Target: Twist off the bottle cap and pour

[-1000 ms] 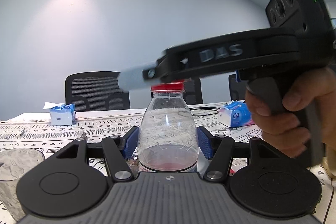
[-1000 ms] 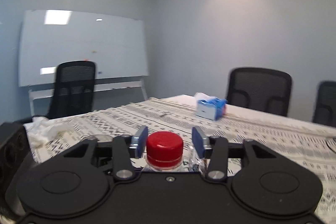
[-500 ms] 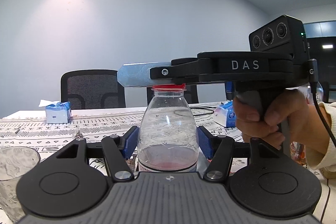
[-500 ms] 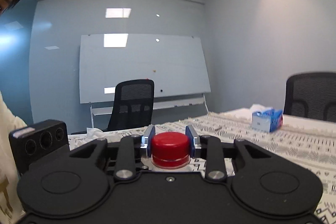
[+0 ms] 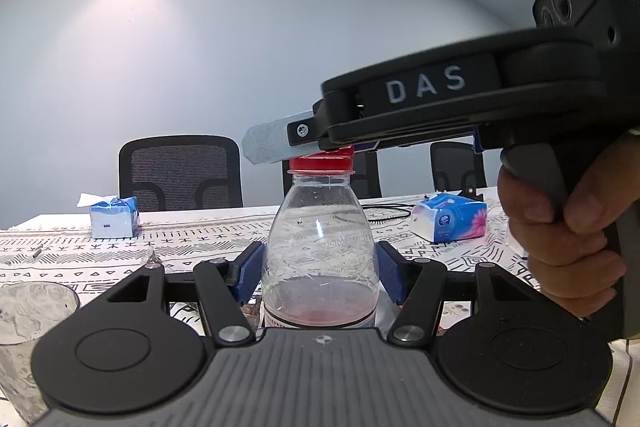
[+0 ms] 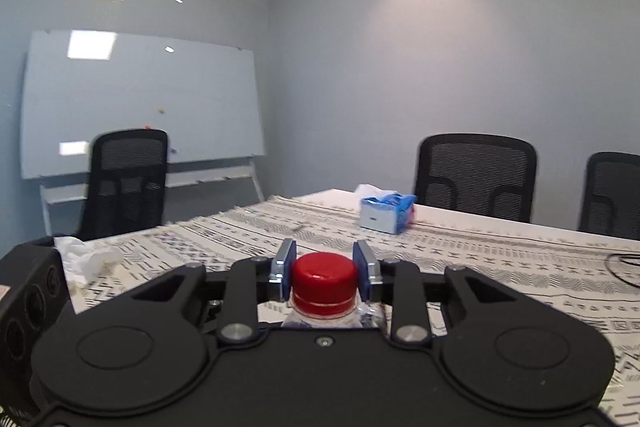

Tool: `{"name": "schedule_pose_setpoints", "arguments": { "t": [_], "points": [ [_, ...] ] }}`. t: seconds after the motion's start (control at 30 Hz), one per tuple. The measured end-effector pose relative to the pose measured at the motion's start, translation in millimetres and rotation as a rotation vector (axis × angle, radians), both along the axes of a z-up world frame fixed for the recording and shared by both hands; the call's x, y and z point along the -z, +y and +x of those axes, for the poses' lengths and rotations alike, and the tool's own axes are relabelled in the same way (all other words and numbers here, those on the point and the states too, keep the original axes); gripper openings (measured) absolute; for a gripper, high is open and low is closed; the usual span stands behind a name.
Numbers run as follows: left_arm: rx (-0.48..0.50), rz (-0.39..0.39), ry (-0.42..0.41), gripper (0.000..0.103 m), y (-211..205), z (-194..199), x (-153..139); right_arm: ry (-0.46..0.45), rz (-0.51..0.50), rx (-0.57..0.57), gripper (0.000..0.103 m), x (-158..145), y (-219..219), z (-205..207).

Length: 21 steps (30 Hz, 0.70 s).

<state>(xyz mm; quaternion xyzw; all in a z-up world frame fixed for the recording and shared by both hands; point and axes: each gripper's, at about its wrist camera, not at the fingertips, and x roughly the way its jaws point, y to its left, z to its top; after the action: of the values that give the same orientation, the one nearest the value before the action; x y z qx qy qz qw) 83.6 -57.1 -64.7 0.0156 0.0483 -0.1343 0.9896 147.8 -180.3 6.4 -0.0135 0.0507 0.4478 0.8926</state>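
Note:
A clear plastic bottle (image 5: pixel 320 247) with a little red liquid at its bottom stands upright between the blue pads (image 5: pixel 250 273) of my left gripper (image 5: pixel 320 275), which is shut on its body. Its red cap (image 5: pixel 320 163) sits on the neck. My right gripper (image 5: pixel 304 143) comes in from the right, held by a hand (image 5: pixel 568 239), with its fingers over the cap. In the right wrist view the red cap (image 6: pixel 324 275) sits pinched between the two pads of my right gripper (image 6: pixel 324 269).
A ribbed drinking glass (image 5: pixel 36 307) stands at the lower left on the patterned tablecloth (image 5: pixel 200 239). A blue tissue box (image 5: pixel 114 217) lies at the back left and a tissue pack (image 5: pixel 452 219) with a black cable at the back right. Office chairs line the far edge.
My right gripper went from open around the cap to shut on it. Since half a second ago it has turned to the right while gripping the cap. The left gripper and bottle have stayed still.

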Motion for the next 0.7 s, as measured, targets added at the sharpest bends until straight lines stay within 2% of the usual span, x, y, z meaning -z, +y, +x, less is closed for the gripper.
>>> {"name": "schedule_pose_setpoints", "arguments": {
  "t": [0.1, 0.17, 0.27, 0.37, 0.53, 0.6, 0.7],
  "points": [
    [0.009, -0.015, -0.005, 0.057, 3, 1, 0, 0.026, 0.126, -0.146, 0.032, 11, -19, 19],
    [0.019, -0.006, -0.003, 0.056, 2, 2, 0, 0.022, 0.152, -0.224, 0.032, 15, -28, 31],
    [0.023, -0.004, -0.004, 0.056, 3, 2, 1, 0.025, 0.147, -0.277, 0.033, 13, -31, 38],
    [0.020, -0.010, -0.001, 0.057, 4, 3, 1, 0.034, 0.109, -0.266, 0.033, 6, -27, 37],
    [0.008, 0.013, 0.010, 0.058, 2, 2, -3, -0.007, 0.021, -0.164, 0.033, -4, -12, 9],
    [0.004, 0.009, -0.014, 0.058, 1, 0, -7, -0.006, -0.004, -0.124, 0.033, -8, -7, 0],
    [0.008, 0.065, -0.025, 0.057, -5, 7, -14, -0.002, -0.028, -0.101, 0.035, -10, -1, -7]
  ]
}}
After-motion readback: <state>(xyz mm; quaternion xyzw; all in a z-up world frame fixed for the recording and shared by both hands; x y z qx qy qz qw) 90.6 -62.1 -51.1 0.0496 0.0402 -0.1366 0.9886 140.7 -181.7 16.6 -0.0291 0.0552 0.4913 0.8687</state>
